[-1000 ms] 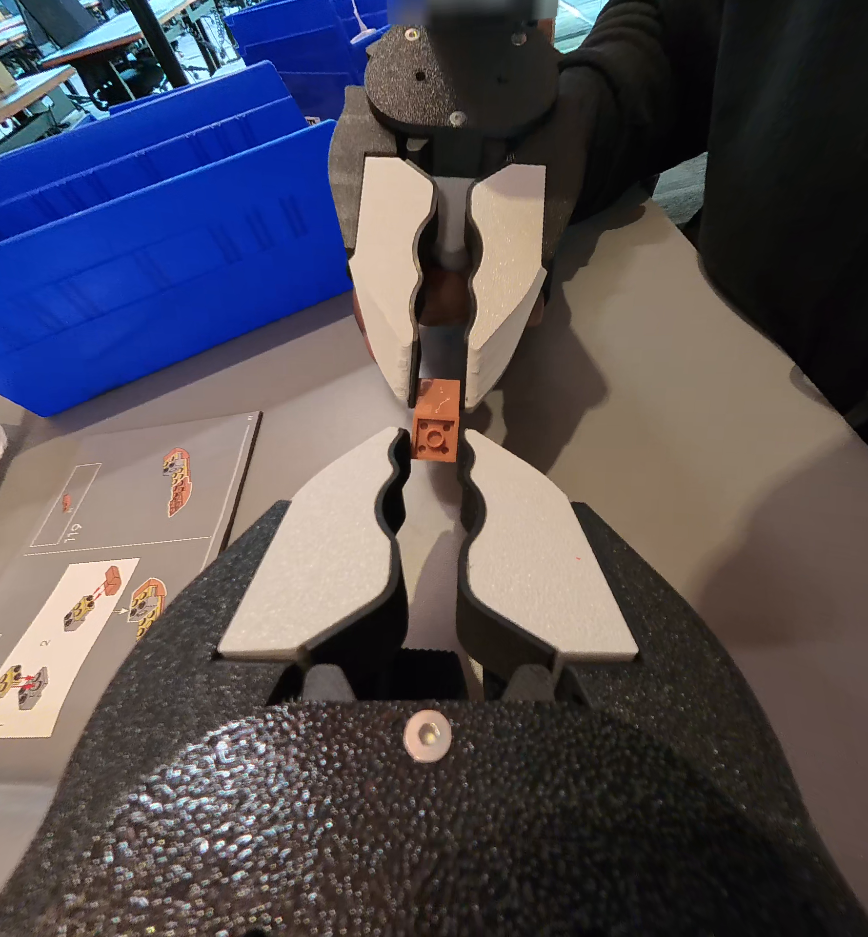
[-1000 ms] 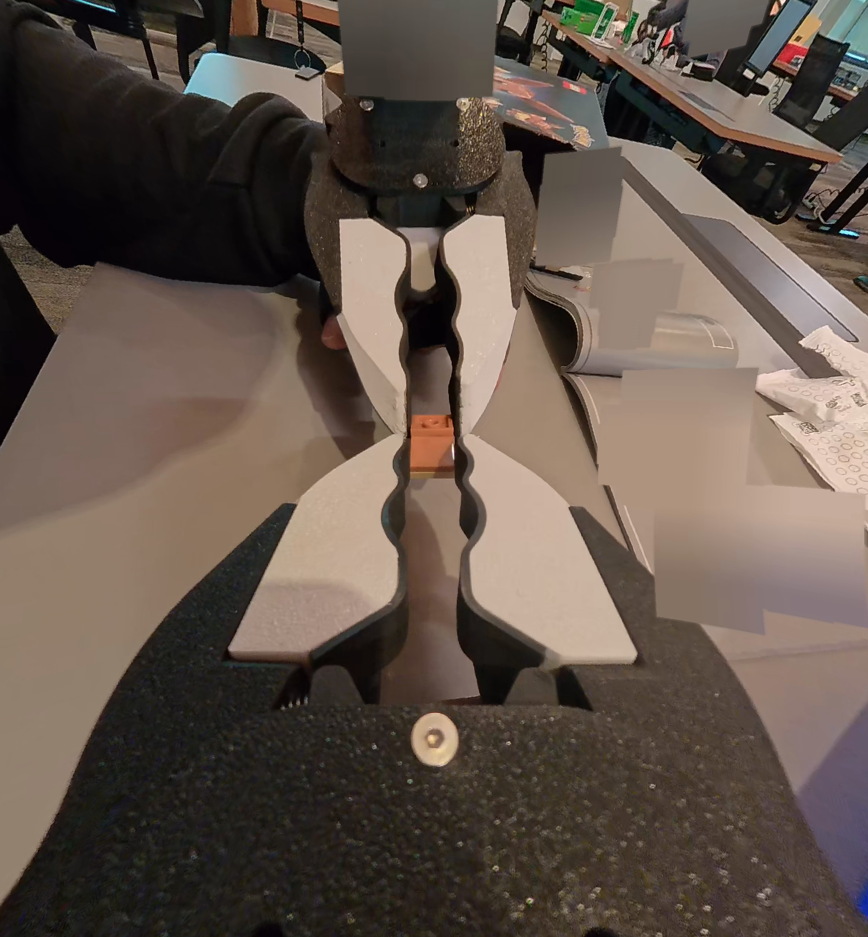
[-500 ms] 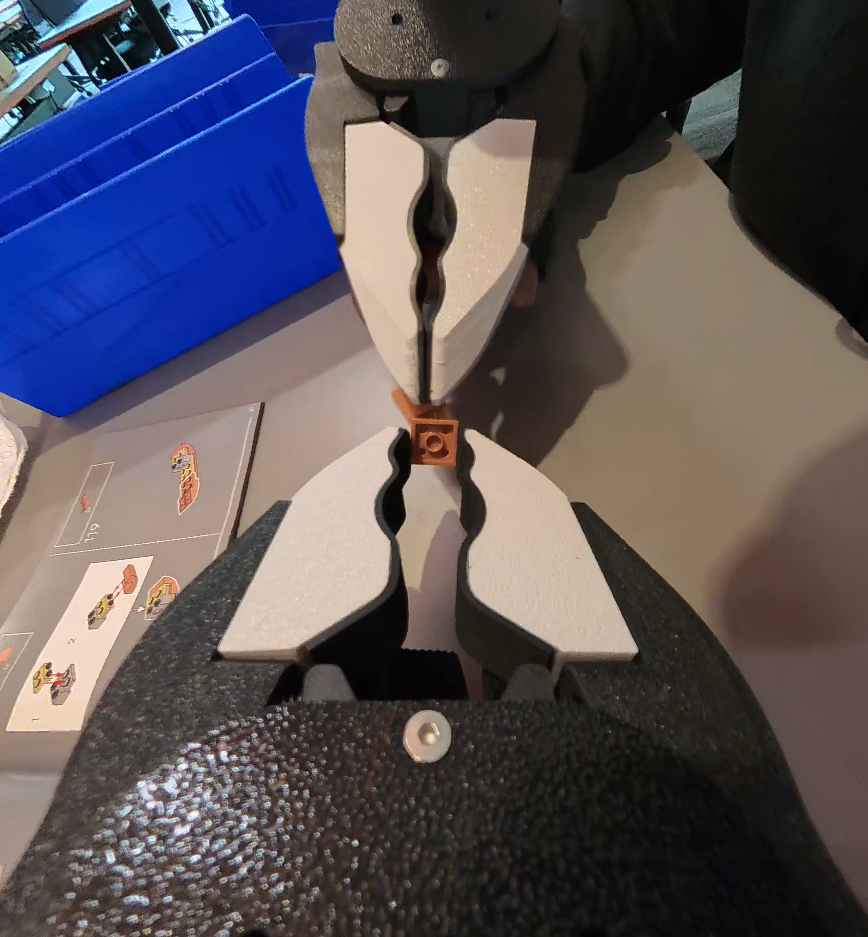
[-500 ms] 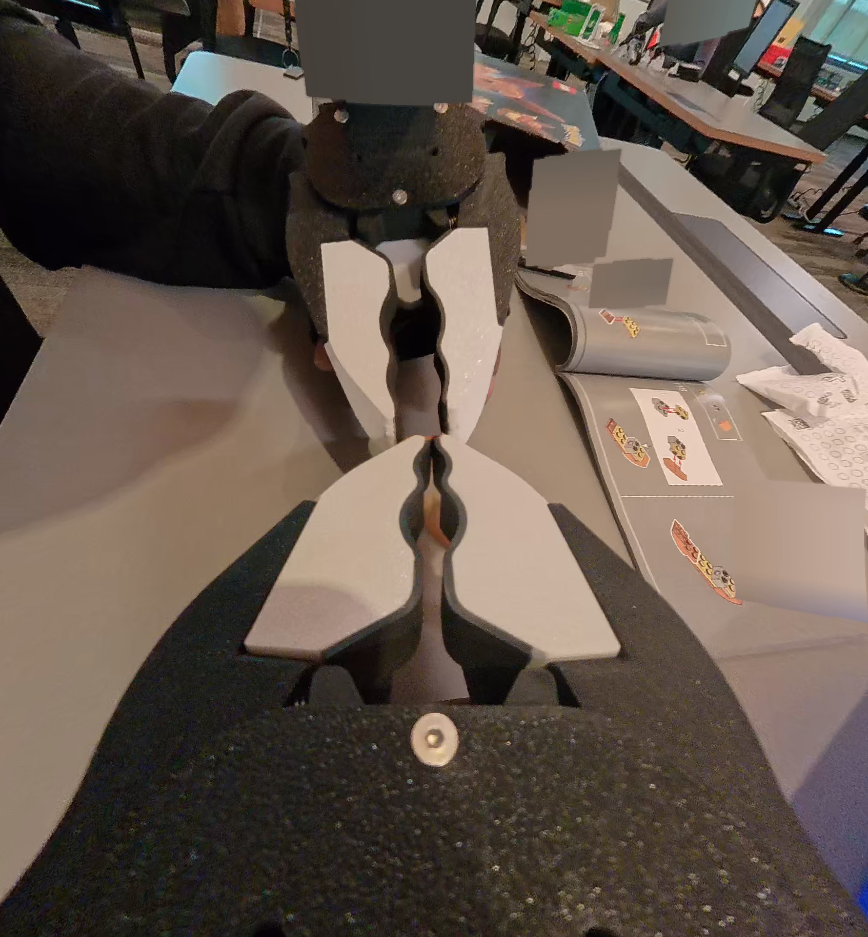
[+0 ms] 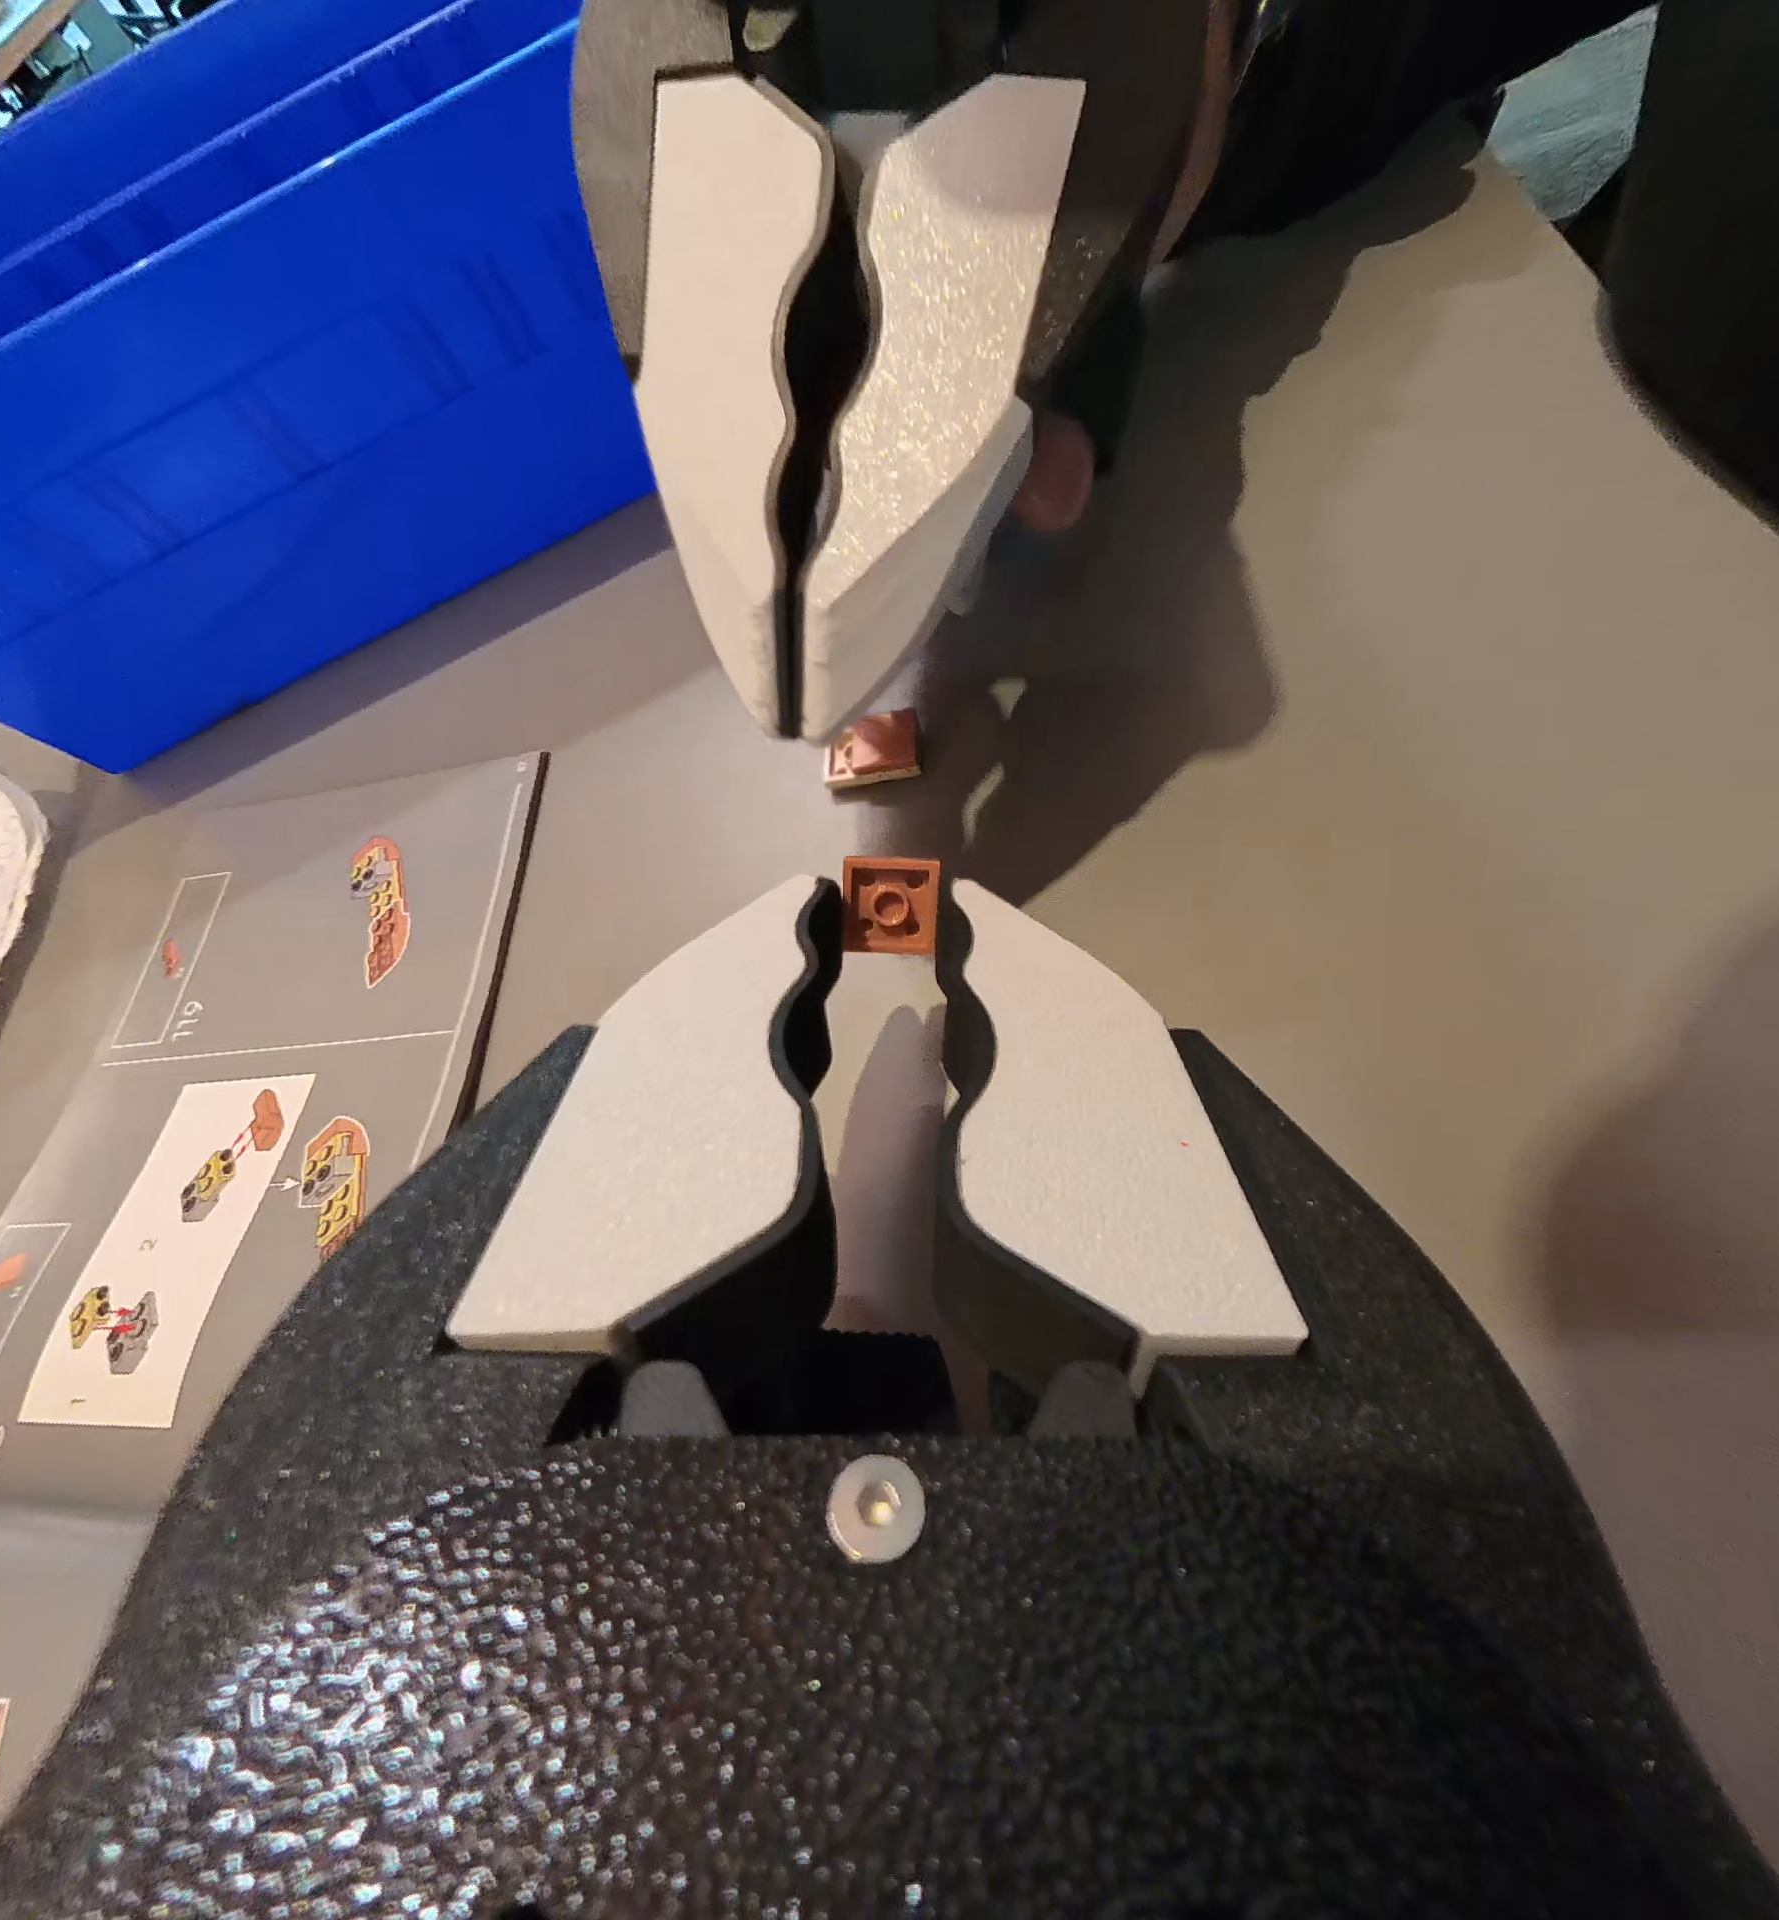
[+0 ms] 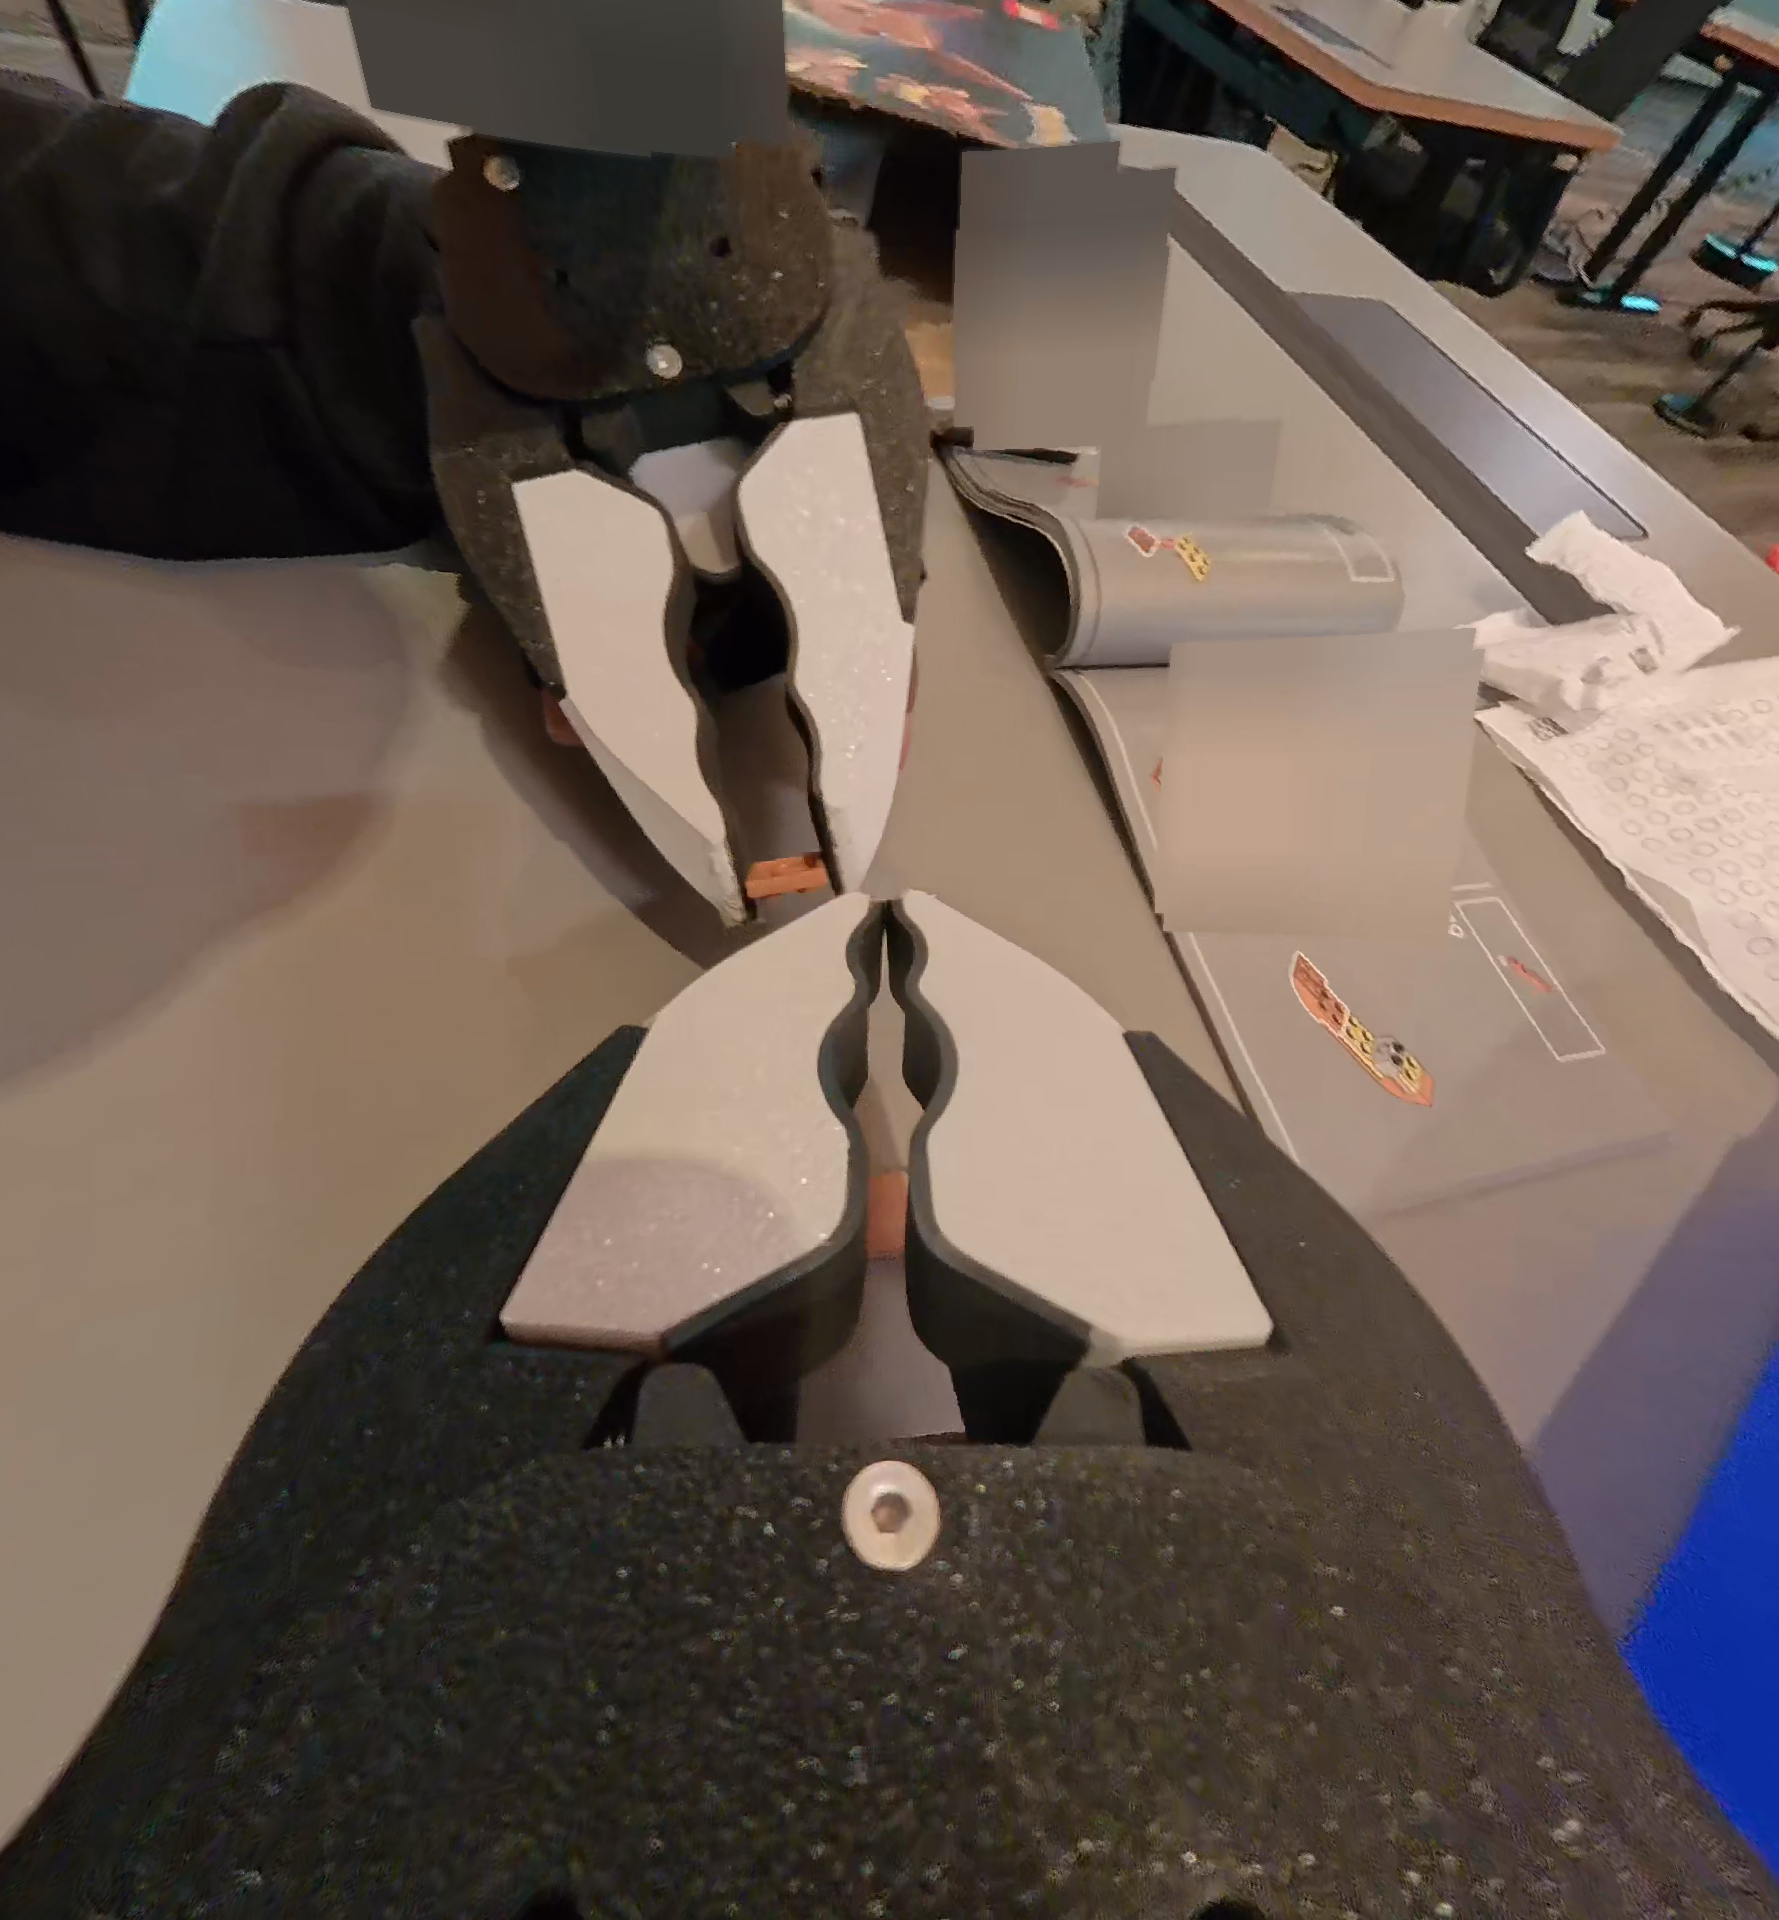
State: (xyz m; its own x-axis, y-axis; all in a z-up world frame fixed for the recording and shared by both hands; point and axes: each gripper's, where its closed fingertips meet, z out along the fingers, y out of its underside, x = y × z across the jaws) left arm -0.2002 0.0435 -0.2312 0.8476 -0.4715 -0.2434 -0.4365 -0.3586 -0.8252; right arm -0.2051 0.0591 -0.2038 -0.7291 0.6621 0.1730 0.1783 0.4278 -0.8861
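Grey worktop (image 5: 1384,935) spreads under both grippers, with more desks and office chairs in the room beyond.

Blue bins (image 5: 241,364) stand ahead and to the left of the left gripper, behind the far edge of an open instruction booklet (image 5: 272,1039) that lies flat just left of it. In the right wrist view the booklet's pages curl over ahead and to the right of the right gripper, and white perforated paper sheets (image 6: 1695,790) lie further right.

A person's dark sleeve (image 6: 189,312) reaches in behind the left gripper as seen from the right wrist view.

The left gripper (image 5: 890,904) holds a small brown square plate (image 5: 890,904) between its fingertips, both pads pressed on its sides, the underside of the plate facing the camera.

The right gripper (image 6: 885,909) faces it tip to tip, raised a little above it, its fingers fully closed together with nothing between the tips.

A second small brown plate (image 5: 874,753) lies on the worktop just below and behind the right gripper's tips, ahead of the left gripper, apart from both.
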